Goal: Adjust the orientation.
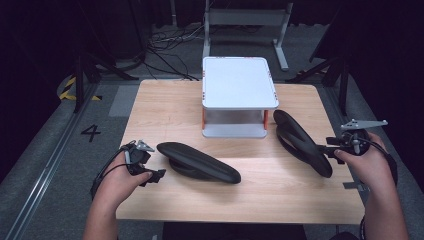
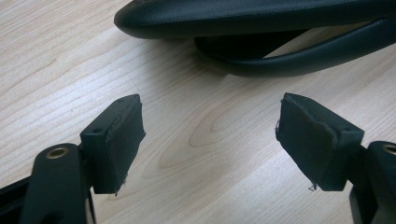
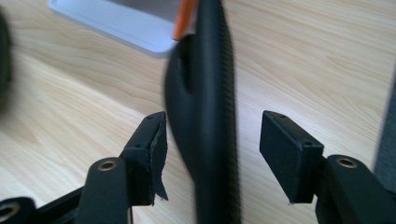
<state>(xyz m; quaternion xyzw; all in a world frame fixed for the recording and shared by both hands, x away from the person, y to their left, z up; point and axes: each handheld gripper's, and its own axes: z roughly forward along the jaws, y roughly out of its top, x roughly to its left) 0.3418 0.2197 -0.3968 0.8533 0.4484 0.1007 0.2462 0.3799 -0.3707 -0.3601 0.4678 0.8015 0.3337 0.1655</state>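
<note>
Two long black padded armrests lie on the wooden table [image 1: 260,192]. The left armrest [image 1: 199,161] rests flat just right of my left gripper [image 1: 152,176], which is open with bare wood between its pads [image 2: 119,140]. The same armrest [image 2: 261,28] crosses the top of the left gripper view. The right armrest [image 1: 301,141] stands on its edge; my right gripper [image 1: 327,148] is open at its near end. In the right gripper view this armrest [image 3: 205,116] stands between the two pads [image 3: 149,149], close to the left one, and neither pad presses on it.
A small white two-tier stand [image 1: 239,82] with orange posts sits at the table's far middle; its base corner [image 3: 121,25] is near the right armrest's far end. Cables and metal frame legs [image 1: 280,45] lie on the floor beyond the table.
</note>
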